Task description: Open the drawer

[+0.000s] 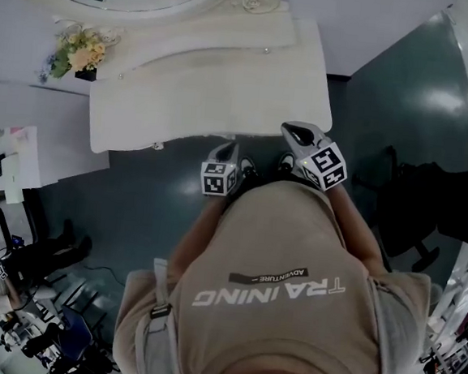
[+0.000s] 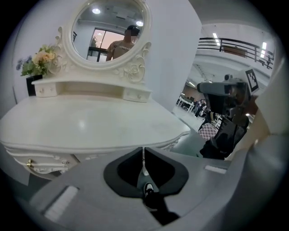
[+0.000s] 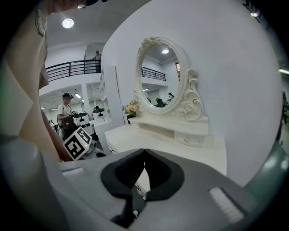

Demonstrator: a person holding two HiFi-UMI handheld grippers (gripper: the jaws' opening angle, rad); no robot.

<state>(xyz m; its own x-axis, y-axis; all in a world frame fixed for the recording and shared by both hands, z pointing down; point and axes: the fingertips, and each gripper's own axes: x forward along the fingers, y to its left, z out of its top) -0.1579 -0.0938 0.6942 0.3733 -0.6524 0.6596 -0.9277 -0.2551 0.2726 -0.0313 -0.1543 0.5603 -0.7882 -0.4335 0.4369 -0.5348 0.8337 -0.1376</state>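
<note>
The person's tan shirt (image 1: 268,307) carries the only readable print, seen upside down in the head view: "TRAINING" in large pale capitals, and just beside it a small dark strip reading "ADVENTURE". Each marker cube, one at left (image 1: 217,178) and one at right (image 1: 327,167), bears a black-and-white square code pattern without letters or numbers. Nothing else can be read.

Closed right gripper (image 3: 144,152) before white dressing table (image 3: 198,151) and mirror (image 3: 159,74)

mirror (image 2: 110,31) behind table (image 2: 90,122) | flowers (image 2: 38,61) left of mirror | drawer (image 2: 43,164) seemingly under table edge
</note>
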